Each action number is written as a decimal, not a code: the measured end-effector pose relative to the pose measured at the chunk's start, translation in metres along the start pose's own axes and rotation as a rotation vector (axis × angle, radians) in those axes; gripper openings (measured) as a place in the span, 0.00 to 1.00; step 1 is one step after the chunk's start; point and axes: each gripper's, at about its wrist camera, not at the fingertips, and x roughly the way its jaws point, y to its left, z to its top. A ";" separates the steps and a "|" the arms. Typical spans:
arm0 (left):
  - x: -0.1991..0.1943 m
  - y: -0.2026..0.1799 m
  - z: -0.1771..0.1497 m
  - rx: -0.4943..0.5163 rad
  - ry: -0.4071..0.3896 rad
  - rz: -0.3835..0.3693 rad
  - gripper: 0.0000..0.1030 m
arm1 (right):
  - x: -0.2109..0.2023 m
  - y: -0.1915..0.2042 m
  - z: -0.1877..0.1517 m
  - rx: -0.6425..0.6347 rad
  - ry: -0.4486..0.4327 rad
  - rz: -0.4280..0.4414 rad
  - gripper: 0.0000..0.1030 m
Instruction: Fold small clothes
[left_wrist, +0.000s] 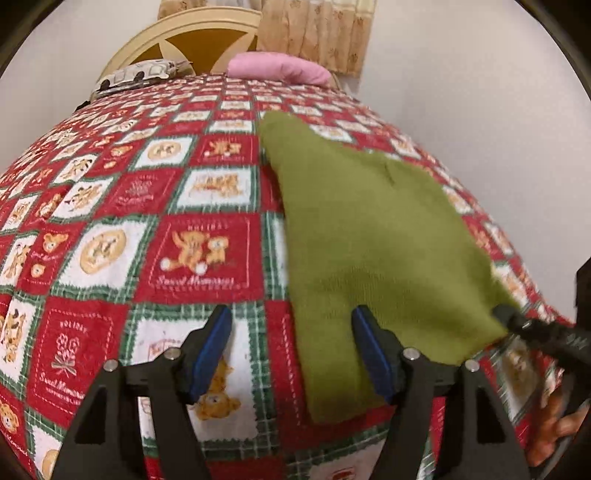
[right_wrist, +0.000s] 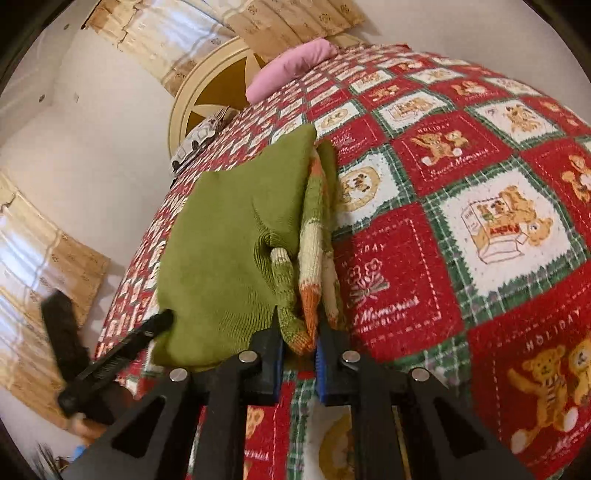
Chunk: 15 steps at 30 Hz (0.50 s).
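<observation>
A small olive-green knitted garment (left_wrist: 373, 236) lies on the bed's red teddy-bear quilt (left_wrist: 147, 229), its near right corner lifted. My left gripper (left_wrist: 291, 328) is open and empty, its right finger over the garment's near edge. My right gripper (right_wrist: 299, 339) is shut on the garment's folded edge, where green, cream and orange striped knit (right_wrist: 310, 258) shows beside the plain green side (right_wrist: 229, 229). The right gripper's fingers (left_wrist: 517, 321) show in the left wrist view on the garment's near right corner. The left gripper's finger (right_wrist: 155, 325) shows at left in the right wrist view.
A pink pillow (left_wrist: 277, 68) and a patterned cushion (left_wrist: 136, 77) lie at the head of the bed before a cream round headboard (left_wrist: 184, 40). Beige curtains (left_wrist: 317, 33) hang behind. White walls flank the bed.
</observation>
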 end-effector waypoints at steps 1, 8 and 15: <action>-0.001 0.000 -0.003 0.007 -0.006 0.002 0.78 | -0.004 0.001 -0.001 -0.010 0.006 -0.001 0.14; -0.001 0.001 -0.007 0.004 -0.011 0.016 0.81 | -0.052 0.054 0.009 -0.239 -0.184 -0.210 0.27; -0.007 -0.007 -0.009 0.057 -0.019 0.056 0.81 | 0.023 0.102 0.029 -0.453 -0.083 -0.229 0.20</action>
